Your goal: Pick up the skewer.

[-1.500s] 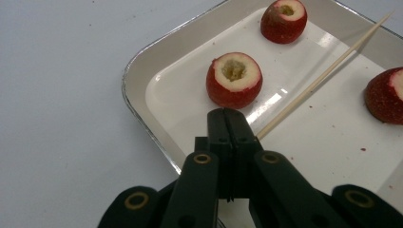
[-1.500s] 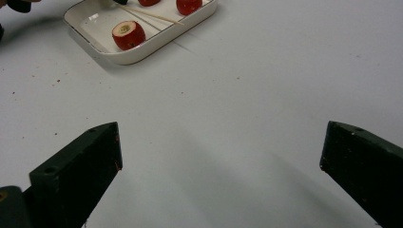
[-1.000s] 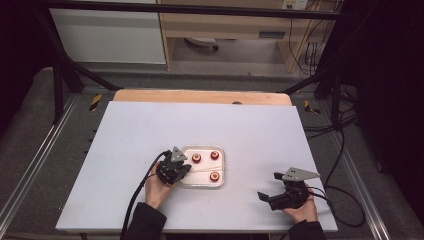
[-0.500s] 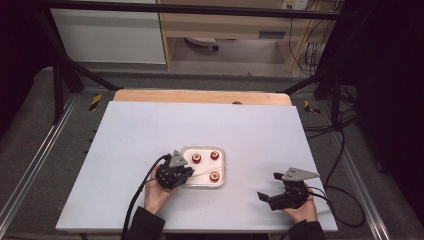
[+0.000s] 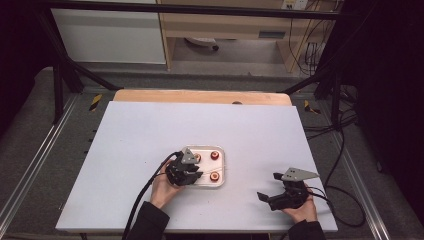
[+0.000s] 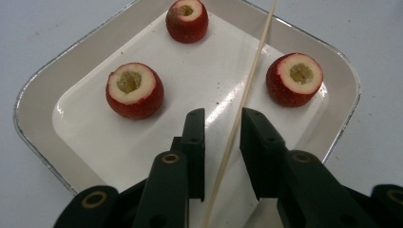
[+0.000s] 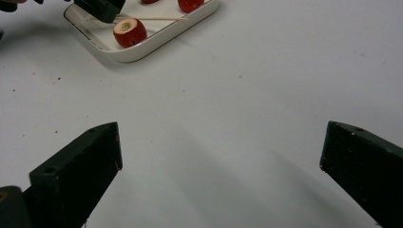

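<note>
since the earlier frames the left gripper (image 5: 192,172) has been eased a little toward the near edge of the tray (image 5: 226,156), its hand (image 5: 162,189) drawn back with it; the right gripper (image 5: 270,189) has been kept where it was, well apart to the right.

in the left gripper view, the left gripper (image 6: 222,124) is seen with its 2 jaws parted by a narrow gap; a thin wooden skewer (image 6: 247,90) is seen running through that gap and on past the tips across the white tray (image 6: 38,95); neither jaw can be seen touching it, so whether it is pinched cannot be told; 3 cored red fruits are set on the tray beyond the tips: 1 fruit (image 6: 135,90) left of the jaws, 1 fruit (image 6: 294,79) right of them just beyond the skewer, and 1 fruit (image 6: 187,20) farthest ahead.

in the right gripper view, the right gripper (image 7: 221,156) is shown with its jaws spread wide above the bare white table (image 7: 237,95), nothing between them; the tray (image 7: 138,50) is seen far ahead and to the left of those jaws, with the skewer (image 7: 152,19) lying across it and the left gripper's jaw tip over it.
</note>
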{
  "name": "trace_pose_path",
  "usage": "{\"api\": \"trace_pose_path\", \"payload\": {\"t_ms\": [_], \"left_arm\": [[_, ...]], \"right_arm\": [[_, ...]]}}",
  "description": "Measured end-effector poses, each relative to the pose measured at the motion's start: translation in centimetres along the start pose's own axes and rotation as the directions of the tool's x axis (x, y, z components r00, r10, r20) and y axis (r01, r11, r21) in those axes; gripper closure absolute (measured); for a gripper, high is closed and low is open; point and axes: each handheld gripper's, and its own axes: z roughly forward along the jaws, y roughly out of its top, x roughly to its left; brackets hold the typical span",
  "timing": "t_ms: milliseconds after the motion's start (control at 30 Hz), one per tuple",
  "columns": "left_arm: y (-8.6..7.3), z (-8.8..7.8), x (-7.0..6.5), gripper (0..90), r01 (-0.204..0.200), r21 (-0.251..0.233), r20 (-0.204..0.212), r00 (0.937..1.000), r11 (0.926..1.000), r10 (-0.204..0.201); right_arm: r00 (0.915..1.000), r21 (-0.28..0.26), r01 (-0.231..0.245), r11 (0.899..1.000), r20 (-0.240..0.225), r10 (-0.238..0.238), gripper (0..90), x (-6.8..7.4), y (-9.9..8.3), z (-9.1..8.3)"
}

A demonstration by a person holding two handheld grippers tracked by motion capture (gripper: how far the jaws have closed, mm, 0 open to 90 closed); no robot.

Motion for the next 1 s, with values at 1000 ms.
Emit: {"api": "trace_pose_path", "payload": {"t_ms": [1000], "left_arm": [[-0.15,-0.66,-0.35,88.3,-0.023,-0.047,0.021,0.9995,0.9986,0.024]], "right_arm": [[1.0,-0.001,0.001,1.0,0.0,-0.001,0.8,0.02,0.0,0.05]]}}
